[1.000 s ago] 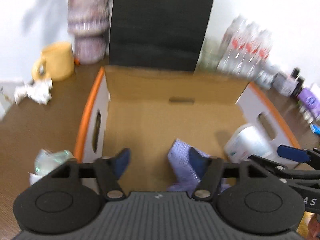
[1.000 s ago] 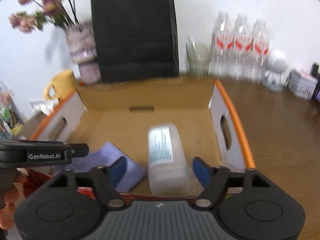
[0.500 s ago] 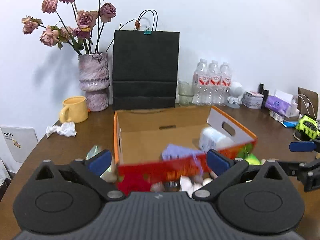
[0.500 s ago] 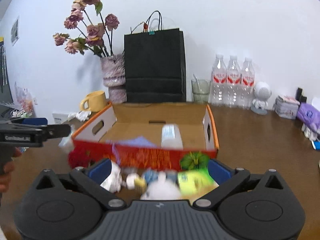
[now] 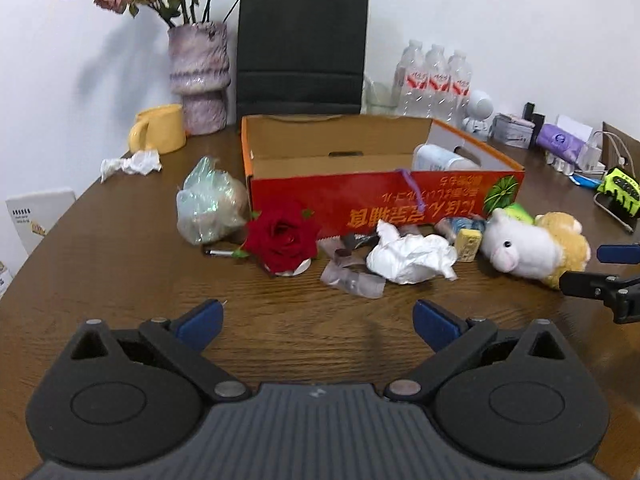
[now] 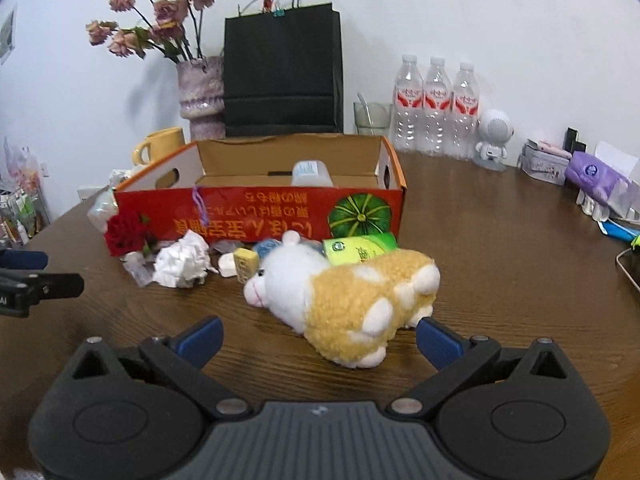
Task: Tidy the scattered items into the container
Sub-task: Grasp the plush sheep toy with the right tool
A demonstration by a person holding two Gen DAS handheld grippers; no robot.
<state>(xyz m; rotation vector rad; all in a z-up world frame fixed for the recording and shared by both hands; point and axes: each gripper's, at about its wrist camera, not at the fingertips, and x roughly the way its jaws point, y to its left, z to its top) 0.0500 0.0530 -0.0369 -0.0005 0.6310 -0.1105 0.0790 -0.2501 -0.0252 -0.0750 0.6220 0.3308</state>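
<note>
A red and orange cardboard box (image 5: 380, 200) (image 6: 280, 208) stands open on the brown table and holds a white bottle (image 5: 440, 158) (image 6: 311, 174). In front of it lie a red rose (image 5: 282, 236), crumpled white paper (image 5: 412, 258) (image 6: 182, 260), a clear bag (image 5: 210, 204), a yellow block (image 5: 469, 243), a green packet (image 6: 360, 248) and a white and tan plush toy (image 5: 532, 248) (image 6: 340, 300). My left gripper (image 5: 318, 320) is open and empty, short of the paper. My right gripper (image 6: 318, 336) is open, its fingers either side of the plush's rear end.
Behind the box stand a black paper bag (image 5: 302, 44), a vase of dried roses (image 5: 198, 80), a yellow mug (image 5: 158, 128), several water bottles (image 6: 436, 108) and a glass (image 6: 372, 118). More crumpled paper (image 5: 130, 165) lies far left. Small items crowd the right edge (image 6: 592, 180).
Both grippers have pulled back out of the box and lowered toward the table's near side. The bottle and a purple cloth were left in the box; both jaws are wider open.
</note>
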